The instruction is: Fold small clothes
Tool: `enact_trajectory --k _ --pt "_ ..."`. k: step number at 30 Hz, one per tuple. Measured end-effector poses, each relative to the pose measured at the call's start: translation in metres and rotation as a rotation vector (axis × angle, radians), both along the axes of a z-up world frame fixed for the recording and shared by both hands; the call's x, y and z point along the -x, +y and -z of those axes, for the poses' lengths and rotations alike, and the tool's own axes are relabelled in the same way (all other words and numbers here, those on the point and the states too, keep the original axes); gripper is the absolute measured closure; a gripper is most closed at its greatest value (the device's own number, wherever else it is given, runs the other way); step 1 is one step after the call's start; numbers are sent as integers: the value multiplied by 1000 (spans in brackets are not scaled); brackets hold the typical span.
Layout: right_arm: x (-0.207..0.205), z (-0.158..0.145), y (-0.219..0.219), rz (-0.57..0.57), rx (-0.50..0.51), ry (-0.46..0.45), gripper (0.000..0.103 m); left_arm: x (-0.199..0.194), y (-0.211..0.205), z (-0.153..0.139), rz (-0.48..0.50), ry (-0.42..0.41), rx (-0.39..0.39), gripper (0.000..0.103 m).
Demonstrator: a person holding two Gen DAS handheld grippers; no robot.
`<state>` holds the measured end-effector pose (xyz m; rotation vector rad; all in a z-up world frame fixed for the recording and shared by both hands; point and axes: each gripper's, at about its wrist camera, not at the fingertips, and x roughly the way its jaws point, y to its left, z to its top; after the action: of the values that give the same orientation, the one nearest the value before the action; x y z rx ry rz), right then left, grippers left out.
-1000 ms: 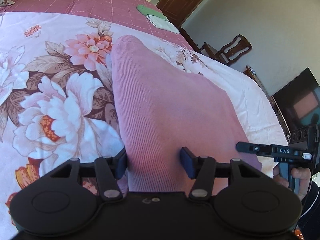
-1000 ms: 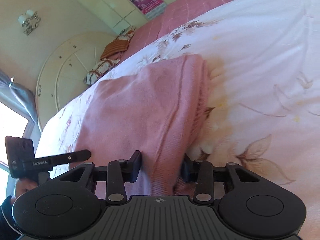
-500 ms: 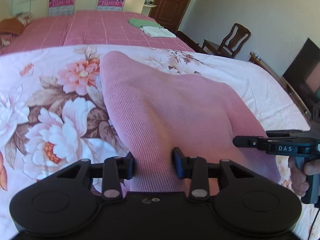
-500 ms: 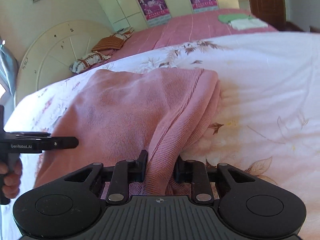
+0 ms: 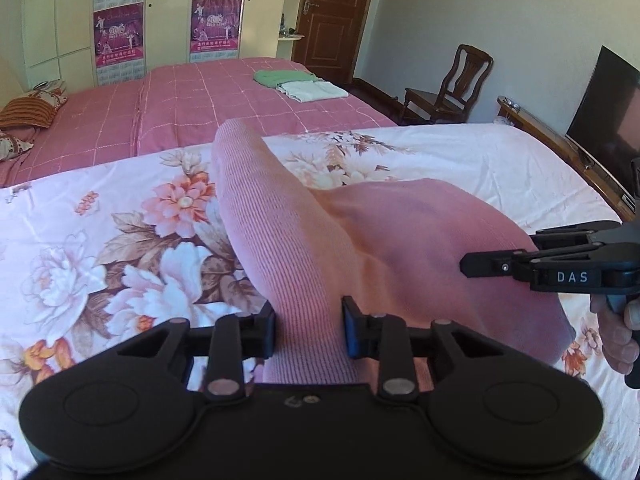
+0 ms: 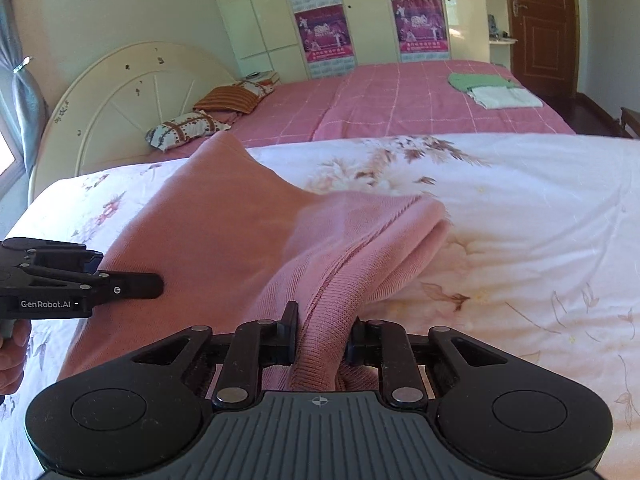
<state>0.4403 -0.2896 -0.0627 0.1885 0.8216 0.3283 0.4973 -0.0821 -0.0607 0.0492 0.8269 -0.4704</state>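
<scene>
I count one pink knitted garment, two tongs, two folded cloths, two pillows, one chair and one dark screen. My left tongs are clamped on a bunched edge of the garment, the ribbed cloth squeezed between both fingers. My right tongs pinch another gathered edge of the same garment in the same way. The garment hangs lifted between the two, running forward from the fingers and draping down onto the floral sheet ahead.

From the left tongs, the other tongs sit off to the right at the garment's far side, with "DAS" printed on the side. From the right tongs, the other one shows at the left edge, lettered "GenRobot.AI".

Compared with a second ago, both tongs have risen and levelled out: the far wall, wardrobe doors and posters now fill the top of each view, the garment is pulled up into a ridge, and the fingers have drawn closer onto the cloth.

Far ahead of the tongs, on the pink checked bedspread, lie a green folded cloth and a white folded cloth, touching. A striped pillow and a patterned pillow lie ahead to the left of the right tongs. The chair and screen stand ahead to the right of the left tongs. The poster writing is too small to read.
</scene>
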Motion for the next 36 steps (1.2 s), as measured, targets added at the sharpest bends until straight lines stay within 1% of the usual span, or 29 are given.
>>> enact_trajectory --k 4,6,9,13,16,20,23,25,26,27,28,29,30,31,32,33,34,35,36 --pt "5 -15 30 -27 10 -21 83 15 31 -11 -15 -20 -3 74" --pt "5 -22 51 -46 16 -30 83 21 54 -18 -22 -33 -7 74" --pt "9 -31 88 -67 28 -49 83 29 88 -27 -27 -43 -13 74" --pt "15 -38 143 -83 28 -72 83 41 141 -35 -37 -58 -42 74" --pt "13 -34 189 -98 12 -80 83 49 189 -36 -68 -51 -50 74" --pt "9 -22 249 -124 -26 -69 83 54 247 -27 -111 -25 -66 74" --pt "6 -5 289 -149 -50 -48 83 58 284 -12 -143 -2 -82 74" --pt "1 12 308 -161 -58 -25 83 56 305 5 -169 55 -58 72" --pt "0 24 312 -139 -65 6 83 55 315 14 -185 82 -27 68" --pt "-3 36 312 -108 -67 40 83 53 326 22 -202 91 8 63" --pt "-4 47 310 -84 -71 63 83 53 331 28 -211 90 40 60" --pt "-3 58 303 -62 -96 81 83 53 337 32 -224 89 68 53" --pt "-1 66 293 -44 -142 89 83 52 339 35 -239 86 76 44" --pt "0 70 286 -36 -172 89 83 52 340 37 -249 85 80 42" --pt "1 72 281 -28 -192 91 80 51 342 38 -251 86 89 39" --pt "1 72 278 -18 -201 95 74 51 346 38 -250 91 98 39" --pt "1 69 276 -12 -205 103 71 52 349 35 -251 92 106 39" --pt "0 66 273 0 -201 111 60 55 353 27 -258 70 107 46" --pt "1 57 269 37 -183 96 50 60 356 18 -262 23 105 61"
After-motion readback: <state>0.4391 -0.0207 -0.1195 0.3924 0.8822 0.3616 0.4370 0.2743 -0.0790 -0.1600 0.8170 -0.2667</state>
